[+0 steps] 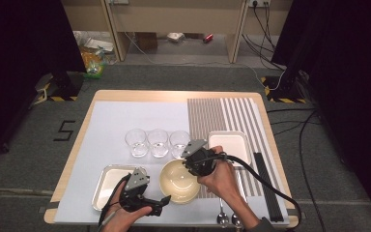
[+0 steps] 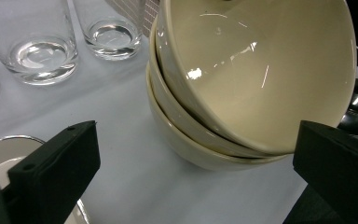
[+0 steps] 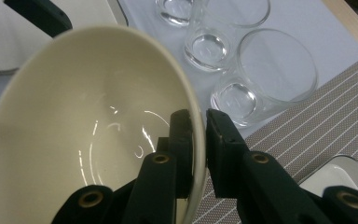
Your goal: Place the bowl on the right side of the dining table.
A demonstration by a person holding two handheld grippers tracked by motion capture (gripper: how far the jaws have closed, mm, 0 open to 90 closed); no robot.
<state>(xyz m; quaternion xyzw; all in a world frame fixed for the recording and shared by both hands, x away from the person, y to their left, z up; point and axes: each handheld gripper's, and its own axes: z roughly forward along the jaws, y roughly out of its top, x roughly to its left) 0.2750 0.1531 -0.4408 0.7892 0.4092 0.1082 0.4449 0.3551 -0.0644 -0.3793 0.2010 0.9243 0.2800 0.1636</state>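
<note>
The right gripper (image 3: 198, 140) pinches the top bowl (image 3: 88, 140) at its three o'clock rim, tilting it. It remains nested in the stack (image 2: 205, 144); the left gripper (image 2: 191, 163) waits released.

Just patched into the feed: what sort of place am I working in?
Probably a lab or test room staged as a dining setup: a table holding glasses and stacked bowls, black curtains, and loose floor cables.
</note>
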